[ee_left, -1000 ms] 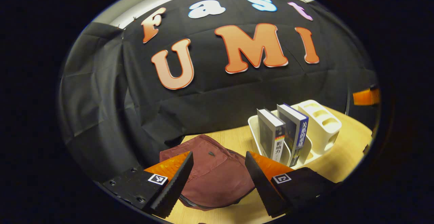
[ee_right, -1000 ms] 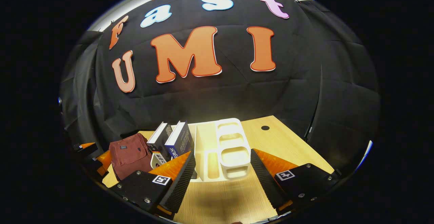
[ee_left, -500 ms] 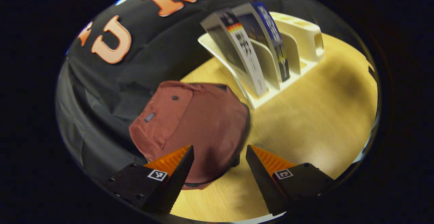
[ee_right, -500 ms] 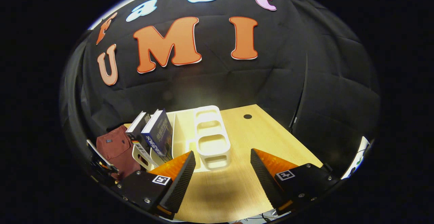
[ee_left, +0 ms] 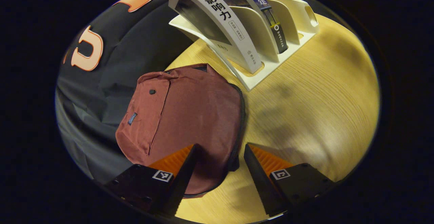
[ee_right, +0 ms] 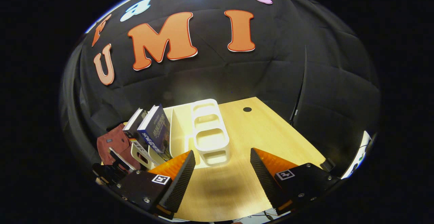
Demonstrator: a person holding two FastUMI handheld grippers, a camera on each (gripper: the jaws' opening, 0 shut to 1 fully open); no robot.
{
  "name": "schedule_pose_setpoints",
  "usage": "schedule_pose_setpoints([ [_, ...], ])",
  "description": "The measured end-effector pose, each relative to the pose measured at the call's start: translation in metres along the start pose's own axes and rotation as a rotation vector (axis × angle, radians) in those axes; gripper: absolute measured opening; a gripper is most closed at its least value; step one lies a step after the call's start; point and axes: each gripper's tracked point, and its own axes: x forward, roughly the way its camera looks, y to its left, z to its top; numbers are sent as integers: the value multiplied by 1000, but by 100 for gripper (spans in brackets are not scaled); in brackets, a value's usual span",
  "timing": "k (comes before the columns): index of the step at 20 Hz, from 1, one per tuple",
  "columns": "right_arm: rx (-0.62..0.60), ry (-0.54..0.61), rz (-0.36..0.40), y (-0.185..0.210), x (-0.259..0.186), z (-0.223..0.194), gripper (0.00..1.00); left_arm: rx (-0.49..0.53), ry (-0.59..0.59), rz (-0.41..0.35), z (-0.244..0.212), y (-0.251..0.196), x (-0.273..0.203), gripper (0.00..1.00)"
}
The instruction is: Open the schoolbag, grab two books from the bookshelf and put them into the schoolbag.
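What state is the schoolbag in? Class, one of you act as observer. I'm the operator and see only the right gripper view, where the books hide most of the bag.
Observer: In the left gripper view the schoolbag lies flat on the table, and its zip looks closed.
Operator: And the left gripper?
Observer: The left gripper is open, one finger over the bag, the other over bare table.
Operator: Where is the zip pull?
Observer: A dark tab, likely the pull, sits at the bag's near edge, between those fingers.
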Motion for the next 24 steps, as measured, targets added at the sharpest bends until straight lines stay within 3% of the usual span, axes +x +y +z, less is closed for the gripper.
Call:
schedule_pose_setpoints([
  [1,-8,0,3,1,2,1,97,15,7,0,-2,3,-1,86],
  [2,-18,0,6,2,2,0,97,19,16,-10,-3,2,0,92],
  [3,-26,5,11,3,3,0,97,15,19,-24,-2,0,2,75],
  [6,-29,13,31,8,5,-1,97,28,41,-17,-3,-1,3,67],
  [9,-31,10,64,13,7,1,97,62,61,-4,-1,3,-7,52],
  [10,-29,7,74,13,7,1,97,63,65,-8,3,4,-9,44],
  [12,-5,2,96,13,9,3,97,28,77,-26,6,9,-14,9],
  [13,16,1,108,13,10,3,97,0,73,-41,8,11,-15,4],
  [17,86,14,159,11,13,0,97,-19,93,-112,8,15,-22,1],
  [21,13,24,231,26,8,-3,97,36,96,-192,7,20,-30,1],
  [24,1,13,228,32,7,2,97,45,86,-252,13,29,-40,1],
])
